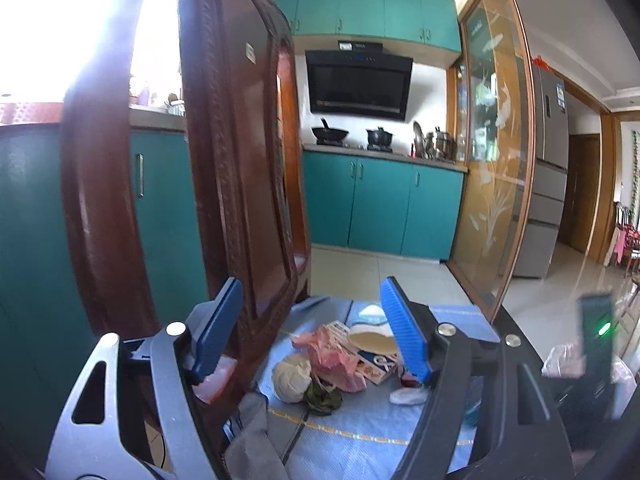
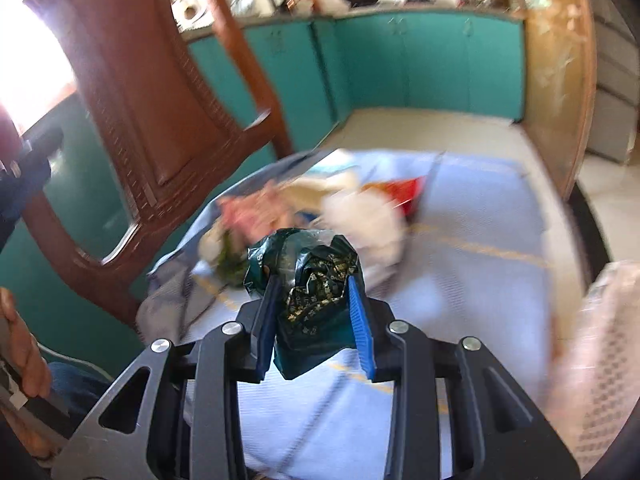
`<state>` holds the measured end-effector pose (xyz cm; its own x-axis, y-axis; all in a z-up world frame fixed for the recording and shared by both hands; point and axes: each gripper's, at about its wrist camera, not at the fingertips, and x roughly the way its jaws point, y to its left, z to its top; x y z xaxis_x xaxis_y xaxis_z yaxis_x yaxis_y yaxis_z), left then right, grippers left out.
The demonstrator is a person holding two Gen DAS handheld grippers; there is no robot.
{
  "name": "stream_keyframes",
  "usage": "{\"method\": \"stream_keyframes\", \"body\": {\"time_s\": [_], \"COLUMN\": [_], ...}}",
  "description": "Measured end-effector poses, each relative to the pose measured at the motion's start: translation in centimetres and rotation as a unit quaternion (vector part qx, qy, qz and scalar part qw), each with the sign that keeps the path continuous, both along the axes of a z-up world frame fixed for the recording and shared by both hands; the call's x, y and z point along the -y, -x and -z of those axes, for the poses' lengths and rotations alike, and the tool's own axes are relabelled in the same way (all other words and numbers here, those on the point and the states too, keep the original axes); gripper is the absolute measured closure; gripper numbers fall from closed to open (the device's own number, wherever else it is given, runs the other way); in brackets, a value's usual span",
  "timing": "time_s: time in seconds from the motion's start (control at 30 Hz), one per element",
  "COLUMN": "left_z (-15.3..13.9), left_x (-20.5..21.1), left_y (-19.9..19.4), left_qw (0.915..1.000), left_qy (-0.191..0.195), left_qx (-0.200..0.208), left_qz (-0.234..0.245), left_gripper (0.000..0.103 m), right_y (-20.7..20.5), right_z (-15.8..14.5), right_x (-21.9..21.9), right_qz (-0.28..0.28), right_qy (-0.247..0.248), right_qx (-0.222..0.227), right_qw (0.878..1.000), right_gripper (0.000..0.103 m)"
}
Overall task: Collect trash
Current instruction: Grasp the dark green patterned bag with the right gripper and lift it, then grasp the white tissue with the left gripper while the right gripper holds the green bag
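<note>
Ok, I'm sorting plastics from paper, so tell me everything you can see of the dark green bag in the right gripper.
The dark green bag looks like thin, glossy plastic, crumpled into a wad, with a gold pattern on its folds and some pale lettering at one side. It is pinched between the blue pads of the right gripper, bulging out above them and hanging below, over the light blue cloth.

Ahead of the left gripper (image 1: 320,332), between its open jaws: heaped litter — pink bag (image 1: 332,360), white wad (image 1: 291,378), printed carton (image 1: 372,364). Hard against the left jaw: wooden chair (image 1: 224,152), blocking that side. Nearer, below the jaws: bare blue cloth (image 1: 352,428). Beyond the heap: open tiled floor (image 1: 360,272).
</note>
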<state>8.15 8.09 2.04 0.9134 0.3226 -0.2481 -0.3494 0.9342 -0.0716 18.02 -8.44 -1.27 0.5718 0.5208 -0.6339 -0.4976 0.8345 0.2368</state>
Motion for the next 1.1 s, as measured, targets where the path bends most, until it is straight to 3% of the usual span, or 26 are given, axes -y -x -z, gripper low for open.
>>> {"method": "stream_keyframes", "body": {"time_s": [0.13,0.23,0.4,0.8,0.93,1.03,1.1], "left_z": [0.7,1.6,2.1,2.9,3.1,3.0,2.9], "left_x": [1.4,3.0,3.8,3.1,2.8,1.8,1.7], "left_y": [-1.4,-2.6,-2.9,-3.4,-3.9,-3.8,-3.8], "left_qw": [0.9987,0.9951,0.993,0.9907,0.9886,0.9853,0.9849], "left_qy": [-0.01,-0.023,-0.031,-0.018,0.003,0.061,0.067], "left_qx": [-0.04,-0.08,-0.094,-0.118,-0.129,-0.115,-0.11], "left_qz": [0.029,0.054,0.065,0.065,0.077,0.111,0.116], "left_gripper": [0.019,0.019,0.017,0.017,0.016,0.016,0.016], "right_y": [-0.7,-1.3,-1.2,-1.2,-1.2,-1.3,-1.4], "right_z": [0.0,0.5,1.1,1.5,1.4,1.4,1.4], "right_x": [2.6,3.6,4.0,3.8,4.2,4.4,4.6], "right_qz": [0.047,0.074,0.088,0.089,0.095,0.101,0.105], "right_qy": [0.016,0.038,0.069,0.074,0.07,0.07,0.07], "right_qx": [0.001,-0.007,-0.01,-0.012,-0.015,-0.017,-0.019], "right_qw": [0.999,0.997,0.994,0.993,0.993,0.992,0.992], "right_gripper": [0.069,0.069,0.069,0.069,0.069,0.069,0.069]}}
